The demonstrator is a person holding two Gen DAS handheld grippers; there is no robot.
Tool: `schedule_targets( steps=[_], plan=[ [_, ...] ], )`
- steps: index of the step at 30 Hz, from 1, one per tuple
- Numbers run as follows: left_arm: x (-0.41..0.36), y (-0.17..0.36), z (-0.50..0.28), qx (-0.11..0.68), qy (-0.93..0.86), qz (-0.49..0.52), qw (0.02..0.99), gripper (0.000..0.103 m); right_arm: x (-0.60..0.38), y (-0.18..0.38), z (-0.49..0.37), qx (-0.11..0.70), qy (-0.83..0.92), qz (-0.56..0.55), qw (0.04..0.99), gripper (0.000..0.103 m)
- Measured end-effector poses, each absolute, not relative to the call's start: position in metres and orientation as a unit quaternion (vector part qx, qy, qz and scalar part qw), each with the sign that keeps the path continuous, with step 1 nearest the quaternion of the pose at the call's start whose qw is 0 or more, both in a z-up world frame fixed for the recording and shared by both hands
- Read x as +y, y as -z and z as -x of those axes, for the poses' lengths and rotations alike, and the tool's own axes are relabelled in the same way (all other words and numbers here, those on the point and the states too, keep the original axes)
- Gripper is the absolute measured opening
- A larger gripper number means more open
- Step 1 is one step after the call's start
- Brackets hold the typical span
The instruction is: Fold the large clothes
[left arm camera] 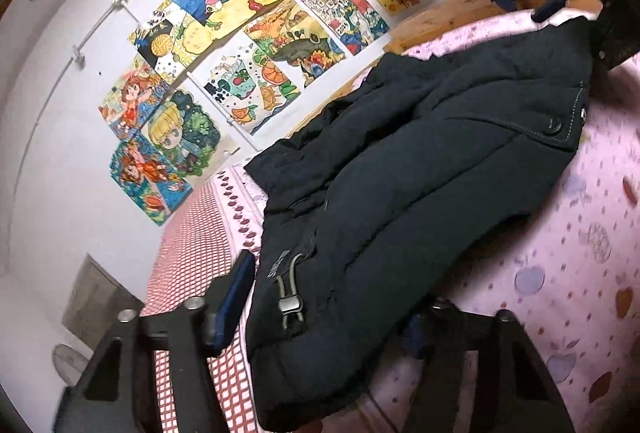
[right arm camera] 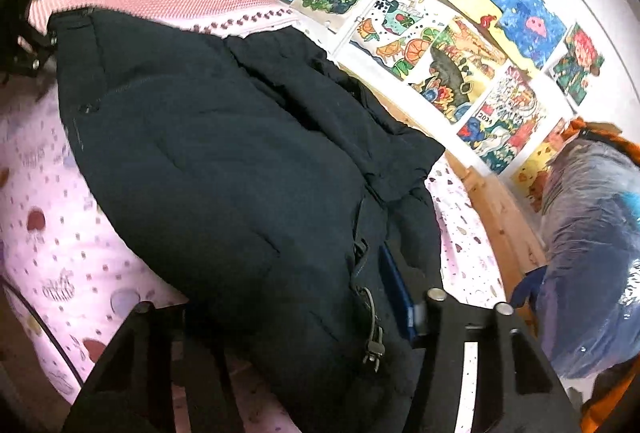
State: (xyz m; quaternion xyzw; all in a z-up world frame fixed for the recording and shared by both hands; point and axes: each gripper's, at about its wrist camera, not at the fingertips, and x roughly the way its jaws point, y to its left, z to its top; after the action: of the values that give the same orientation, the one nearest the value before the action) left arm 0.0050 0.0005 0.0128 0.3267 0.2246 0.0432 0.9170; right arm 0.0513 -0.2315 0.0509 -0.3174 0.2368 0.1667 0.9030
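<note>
A large dark navy padded jacket [left arm camera: 420, 161] lies on a pink patterned bedsheet [left arm camera: 580, 253]. In the left wrist view my left gripper [left arm camera: 320, 317] holds one end of the jacket between its blue-padded fingers [left arm camera: 236, 293], by a hem drawcord with a grey toggle [left arm camera: 290, 305]. In the right wrist view the same jacket [right arm camera: 224, 169] stretches away, and my right gripper [right arm camera: 280, 317] is shut on its near end beside another drawcord [right arm camera: 372, 329]. The far gripper shows at each view's upper corner, also at the jacket's edge.
A wall covered with colourful children's drawings [left arm camera: 240, 45] runs along the bed's far side. A wooden bed frame [right arm camera: 504, 217] borders it. A plastic-wrapped blue bundle [right arm camera: 592, 257] sits at one end. A red-checked bed edge [left arm camera: 188, 257] lies to the left.
</note>
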Motion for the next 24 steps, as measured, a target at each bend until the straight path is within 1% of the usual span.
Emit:
schedule_targets(
  steps=[1, 2, 3, 4, 5, 9, 12, 17, 24],
  plan=[
    [0.0, -0.015, -0.006, 0.224, -0.039, -0.322, 0.919, 0.041, -0.232, -0.056, -0.054, 0.237, -0.173, 0.309, 0.905, 0.035],
    [0.0, -0.019, -0.008, 0.221, -0.035, -0.318, 0.921, 0.026, -0.231, -0.059, -0.056, 0.235, -0.177, 0.305, 0.906, 0.025],
    [-0.002, -0.024, -0.011, 0.217, -0.028, -0.315, 0.923, 0.018, -0.23, -0.063, -0.058, 0.231, -0.18, 0.301, 0.908, 0.02],
    [-0.004, -0.029, -0.014, 0.214, -0.03, -0.313, 0.925, 0.014, -0.228, -0.068, -0.059, 0.226, -0.181, 0.297, 0.91, 0.019],
    [-0.004, -0.035, -0.017, 0.21, -0.032, -0.305, 0.928, 0.012, -0.228, -0.074, -0.062, 0.223, -0.183, 0.289, 0.913, 0.016],
    [0.005, -0.062, -0.029, 0.205, -0.028, -0.254, 0.945, 0.009, -0.234, -0.095, -0.067, 0.214, -0.183, 0.254, 0.925, 0.01],
    [0.013, -0.086, -0.034, 0.192, -0.029, -0.22, 0.956, 0.008, -0.238, -0.112, -0.066, 0.187, -0.177, 0.25, 0.933, 0.008],
    [0.022, -0.127, -0.03, 0.152, -0.031, -0.179, 0.971, 0.007, -0.242, -0.148, -0.06, 0.131, -0.168, 0.241, 0.947, 0.007],
    [0.021, -0.172, -0.004, 0.079, -0.039, -0.173, 0.981, 0.007, -0.239, -0.198, -0.035, 0.06, -0.153, 0.212, 0.963, 0.007]
  ],
)
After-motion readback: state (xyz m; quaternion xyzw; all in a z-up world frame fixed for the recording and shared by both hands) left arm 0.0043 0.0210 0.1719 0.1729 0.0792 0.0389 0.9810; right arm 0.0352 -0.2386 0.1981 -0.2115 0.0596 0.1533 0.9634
